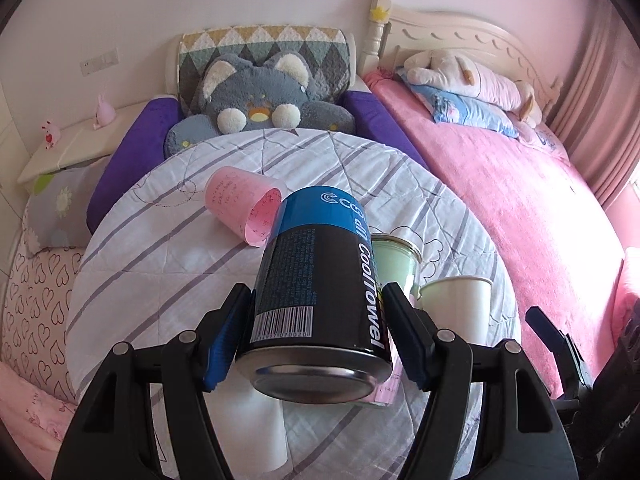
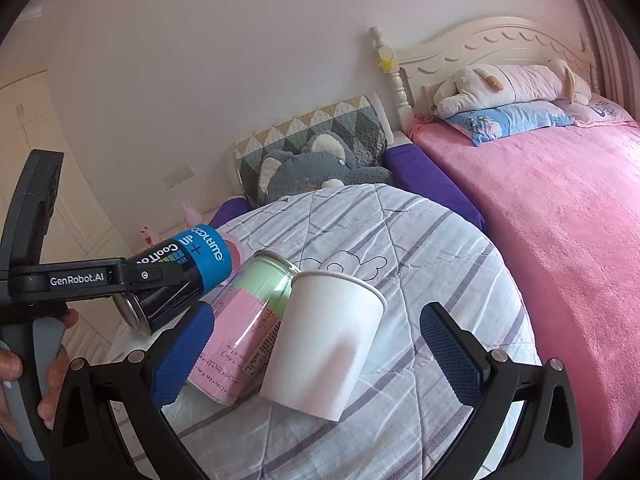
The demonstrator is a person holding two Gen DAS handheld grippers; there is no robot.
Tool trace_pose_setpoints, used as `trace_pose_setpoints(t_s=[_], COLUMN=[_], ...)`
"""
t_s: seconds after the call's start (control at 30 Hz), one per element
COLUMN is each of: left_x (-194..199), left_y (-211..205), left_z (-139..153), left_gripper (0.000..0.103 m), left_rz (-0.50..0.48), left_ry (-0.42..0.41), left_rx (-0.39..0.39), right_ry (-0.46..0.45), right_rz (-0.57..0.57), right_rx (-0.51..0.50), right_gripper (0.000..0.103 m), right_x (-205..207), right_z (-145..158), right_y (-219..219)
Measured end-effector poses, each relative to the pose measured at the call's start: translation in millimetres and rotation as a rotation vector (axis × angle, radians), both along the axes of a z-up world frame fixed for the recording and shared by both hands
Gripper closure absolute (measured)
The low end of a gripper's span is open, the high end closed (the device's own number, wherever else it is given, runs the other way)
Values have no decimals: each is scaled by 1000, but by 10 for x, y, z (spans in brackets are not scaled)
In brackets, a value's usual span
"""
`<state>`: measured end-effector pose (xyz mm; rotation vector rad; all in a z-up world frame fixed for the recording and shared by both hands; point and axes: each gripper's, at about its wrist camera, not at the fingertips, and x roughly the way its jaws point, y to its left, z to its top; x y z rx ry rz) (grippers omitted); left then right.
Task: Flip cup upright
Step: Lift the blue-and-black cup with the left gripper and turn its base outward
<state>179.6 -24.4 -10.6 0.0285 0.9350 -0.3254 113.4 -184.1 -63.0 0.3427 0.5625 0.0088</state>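
My left gripper (image 1: 316,320) is shut on a black and blue "CoolTowel" can (image 1: 320,288), held above the striped quilt with its blue end pointing away; the can also shows in the right wrist view (image 2: 180,276). A pink cup (image 1: 244,208) lies on its side on the quilt beyond the can. A white paper cup (image 2: 324,340) stands upright between the open fingers of my right gripper (image 2: 320,352); it also shows in the left wrist view (image 1: 460,308). A green and pink clear can (image 2: 248,332) stands beside it.
The striped quilt (image 2: 420,240) covers a small bed. A grey plush toy (image 1: 256,100) sits at its head. A pink bed (image 2: 560,220) with a plush dog lies to the right. A white bedside shelf (image 1: 80,144) is at the left.
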Motion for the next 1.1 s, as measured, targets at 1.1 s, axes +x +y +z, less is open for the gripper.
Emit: trace_pose_setpoints(t_s=[1.1], left_x=[-1273], left_y=[378], left_z=[-361], left_gripper=[35], left_rz=[-35], left_ry=[-31], left_rx=[-51], right_ry=[-1], right_rz=[22], right_rx=[-38], right_gripper=[0], right_x=[-539], right_z=[58], right_y=[391])
